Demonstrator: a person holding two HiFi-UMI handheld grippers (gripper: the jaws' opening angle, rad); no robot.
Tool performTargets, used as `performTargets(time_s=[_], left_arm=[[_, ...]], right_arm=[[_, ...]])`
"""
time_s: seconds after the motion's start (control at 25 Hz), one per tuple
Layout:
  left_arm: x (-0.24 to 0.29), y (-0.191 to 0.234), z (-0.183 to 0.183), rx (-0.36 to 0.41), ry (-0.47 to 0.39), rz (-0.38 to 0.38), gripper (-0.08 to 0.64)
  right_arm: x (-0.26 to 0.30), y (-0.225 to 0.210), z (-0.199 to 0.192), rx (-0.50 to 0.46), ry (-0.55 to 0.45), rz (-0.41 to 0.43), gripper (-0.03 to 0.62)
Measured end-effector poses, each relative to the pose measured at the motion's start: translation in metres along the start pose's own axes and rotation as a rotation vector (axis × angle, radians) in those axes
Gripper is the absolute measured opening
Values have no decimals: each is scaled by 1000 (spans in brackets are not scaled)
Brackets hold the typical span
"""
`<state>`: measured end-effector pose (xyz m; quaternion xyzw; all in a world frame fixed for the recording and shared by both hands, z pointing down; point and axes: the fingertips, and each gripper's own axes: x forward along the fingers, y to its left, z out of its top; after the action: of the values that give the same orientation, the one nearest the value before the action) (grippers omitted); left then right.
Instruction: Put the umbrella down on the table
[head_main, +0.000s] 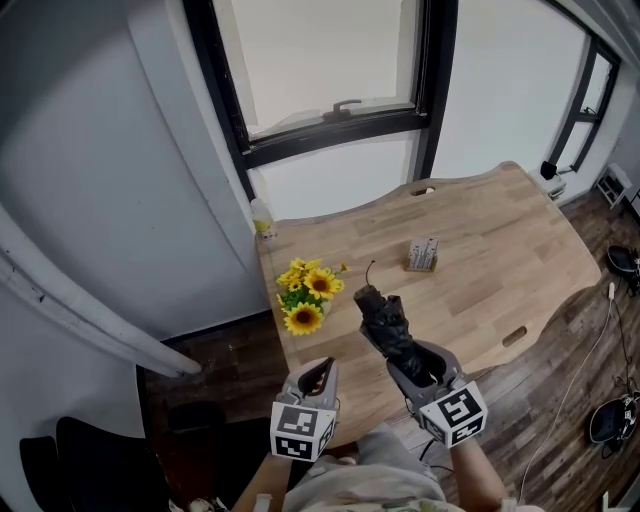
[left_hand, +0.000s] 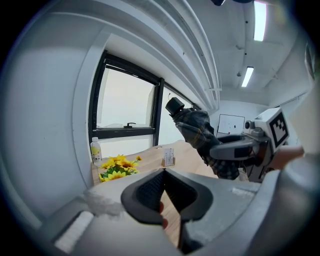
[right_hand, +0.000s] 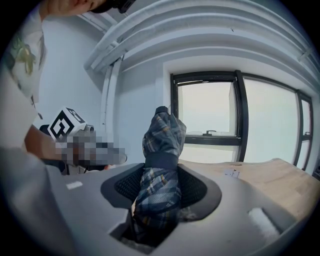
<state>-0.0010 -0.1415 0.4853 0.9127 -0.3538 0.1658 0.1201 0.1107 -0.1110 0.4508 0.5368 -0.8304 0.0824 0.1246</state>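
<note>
A folded plaid umbrella (head_main: 385, 315) sticks up and forward out of my right gripper (head_main: 415, 362), which is shut on its lower part. It hangs tilted above the near edge of the wooden table (head_main: 500, 230). In the right gripper view the umbrella (right_hand: 162, 135) rises between the two pads, its black tip uppermost. My left gripper (head_main: 318, 372) hovers just left of it with its jaws together and nothing between them. The left gripper view shows the umbrella (left_hand: 197, 132) to the right, held in the other gripper.
A bunch of yellow sunflowers (head_main: 305, 295) lies at the table's near left. A small card holder (head_main: 423, 253) stands mid-table and a small bottle (head_main: 263, 218) at the back left corner. Windows (head_main: 330, 60) run behind the table. Cables lie on the floor (head_main: 610, 400) to the right.
</note>
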Motion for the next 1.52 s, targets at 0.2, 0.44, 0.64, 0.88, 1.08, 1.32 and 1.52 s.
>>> performTargets(time_s=[0.2,0.44,0.64,0.88,1.08,1.32,1.52], left_arm=[[7,0,2,-1,6,-4,3],[11,3,1,-12,14,4,3],[13,5,0,-20,21,12,3],[14,3,-2,-22,27,12,3],[14,2,-4,-24,29,15,2],[13,3,-7,-25,38,22,3],[12,5,-9,-25,42,30,3]], right_arm=[[3,-3,-1,-16,9,14,206],[8,-9,-6,-4,30,27,202],[12,-10,-10,-3,44,43,201],[14,-8,-17,-17,60,61,199],[15,-7,-24,-14,73,74,199],[19,-4,-32,-20,91,97,199],[20,-2,-39,-19,106,109,199]])
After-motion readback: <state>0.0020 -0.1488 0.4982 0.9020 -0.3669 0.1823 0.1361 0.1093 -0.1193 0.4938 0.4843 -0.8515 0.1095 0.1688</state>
